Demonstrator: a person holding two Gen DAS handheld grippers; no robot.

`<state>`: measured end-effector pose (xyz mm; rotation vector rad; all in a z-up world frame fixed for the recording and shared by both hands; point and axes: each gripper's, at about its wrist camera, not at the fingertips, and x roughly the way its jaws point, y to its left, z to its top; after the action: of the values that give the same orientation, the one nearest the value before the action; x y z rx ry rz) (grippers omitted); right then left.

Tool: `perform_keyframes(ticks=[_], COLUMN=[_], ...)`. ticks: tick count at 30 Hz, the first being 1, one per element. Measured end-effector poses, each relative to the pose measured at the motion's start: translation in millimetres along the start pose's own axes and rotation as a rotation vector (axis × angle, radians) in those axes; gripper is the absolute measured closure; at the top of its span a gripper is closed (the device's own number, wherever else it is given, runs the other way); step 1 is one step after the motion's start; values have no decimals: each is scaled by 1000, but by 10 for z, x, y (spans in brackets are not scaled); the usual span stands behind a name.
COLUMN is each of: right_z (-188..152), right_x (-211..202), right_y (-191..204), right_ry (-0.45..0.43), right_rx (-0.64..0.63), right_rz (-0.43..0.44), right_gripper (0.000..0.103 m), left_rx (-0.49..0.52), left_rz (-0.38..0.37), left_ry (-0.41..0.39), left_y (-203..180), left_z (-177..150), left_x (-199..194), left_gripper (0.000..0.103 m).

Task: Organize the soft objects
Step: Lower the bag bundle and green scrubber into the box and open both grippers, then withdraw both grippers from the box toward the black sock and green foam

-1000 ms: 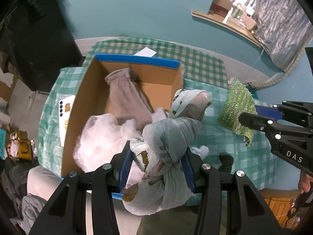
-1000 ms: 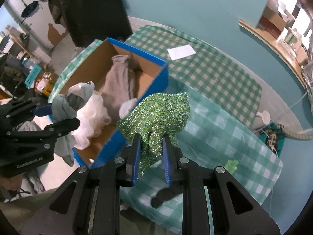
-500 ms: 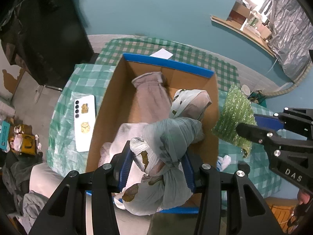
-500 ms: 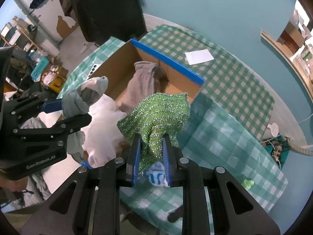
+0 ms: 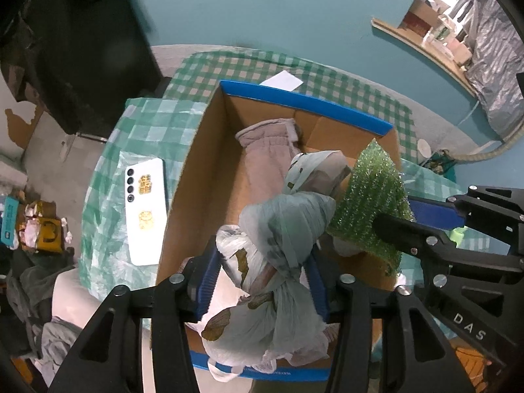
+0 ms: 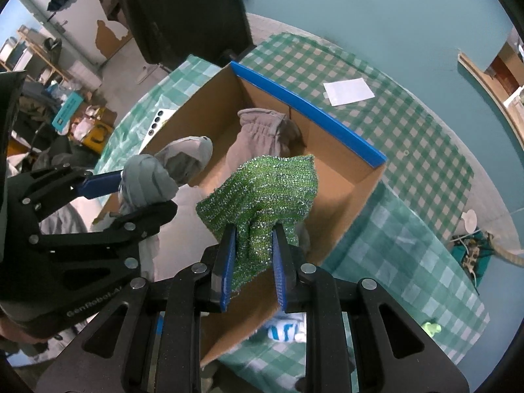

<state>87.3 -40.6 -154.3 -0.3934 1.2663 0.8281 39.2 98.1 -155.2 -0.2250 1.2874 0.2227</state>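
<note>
Left gripper [image 5: 262, 281], marked "GenRobot.AI", clamps the knotted bag [image 5: 278, 249]; right gripper [image 6: 252, 255], marked "DAS", clamps the green cloth [image 6: 265, 193].

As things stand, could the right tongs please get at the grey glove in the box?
Probably not: the right tongs are shut on the green cloth, which hangs between them and the glove.

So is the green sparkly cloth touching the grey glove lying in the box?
Cannot tell. In the right wrist view the green cloth overlaps the grey glove, with no contact or gap showing.
</note>
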Motion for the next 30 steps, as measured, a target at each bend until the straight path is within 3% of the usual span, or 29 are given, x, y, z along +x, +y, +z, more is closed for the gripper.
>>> perform_keyframes(ticks=[4,12,19,30], right_z=[60,67,-40,-278], right_x=[43,-89,-250,-467], right_y=[0,-139,-278,-555], right_ry=[2,-27,-44,-59], right_rx=[-1,21,41,68], right_rz=[1,-34,-43,-46], right_gripper=[74,41,36,35], left_rx=[-7,-16,-2,23], left_rz=[25,40,55,51], left_ry=[-4,-32,-55,-65], left_y=[39,74,-36,-318], left_z=[31,91,91,-1], left_x=[12,-93,-210,-365], left_gripper=[37,22,17,16])
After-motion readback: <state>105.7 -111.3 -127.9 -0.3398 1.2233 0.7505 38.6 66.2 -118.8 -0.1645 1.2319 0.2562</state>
